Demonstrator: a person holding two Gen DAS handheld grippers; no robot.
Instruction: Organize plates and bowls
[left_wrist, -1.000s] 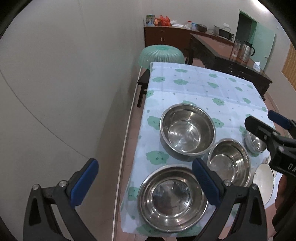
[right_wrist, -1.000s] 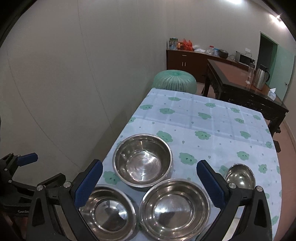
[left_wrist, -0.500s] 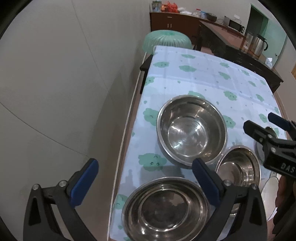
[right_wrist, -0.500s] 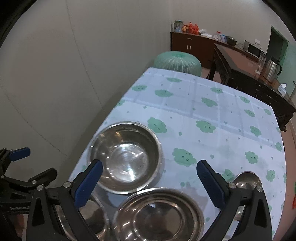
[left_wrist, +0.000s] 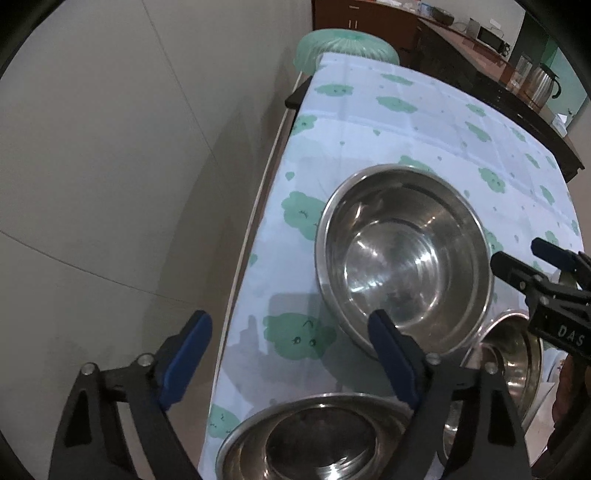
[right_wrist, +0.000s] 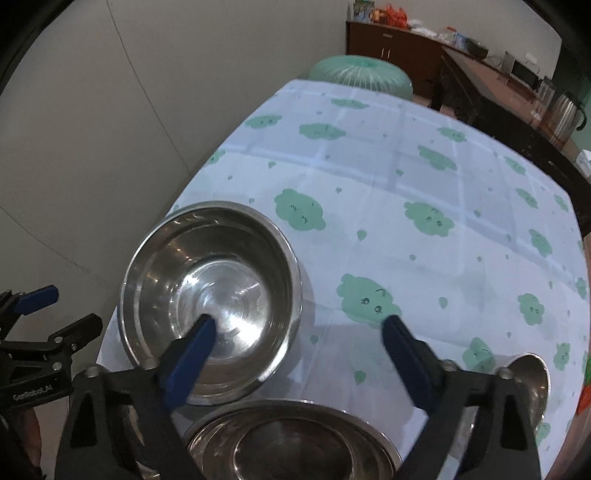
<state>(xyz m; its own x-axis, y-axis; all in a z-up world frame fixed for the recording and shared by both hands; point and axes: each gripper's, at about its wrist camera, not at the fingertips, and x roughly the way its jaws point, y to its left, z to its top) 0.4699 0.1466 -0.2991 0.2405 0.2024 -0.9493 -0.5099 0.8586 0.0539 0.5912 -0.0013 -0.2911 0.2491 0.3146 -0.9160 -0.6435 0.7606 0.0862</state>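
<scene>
A large deep steel bowl (left_wrist: 402, 254) stands on the cloud-print tablecloth (left_wrist: 406, 122); it also shows in the right wrist view (right_wrist: 214, 295). A wide shallow steel bowl (left_wrist: 317, 439) sits nearest me, also in the right wrist view (right_wrist: 291, 443). A medium steel bowl (left_wrist: 517, 362) is at the right. A small steel bowl (right_wrist: 528, 384) sits at the right edge. My left gripper (left_wrist: 288, 350) is open and empty, left of the deep bowl. My right gripper (right_wrist: 295, 350) is open and empty, its left finger over the deep bowl.
The table's left edge runs along a plain wall (left_wrist: 110, 147). A green mesh food cover (right_wrist: 362, 74) sits beyond the far end. A dark wooden table with a kettle (right_wrist: 565, 110) and a cabinet (right_wrist: 388, 40) stand at the back right.
Both grippers have moved forward and down toward the bowls. The deep bowl now looms larger, and the near bowls have slid to the bottom edge of both views.
</scene>
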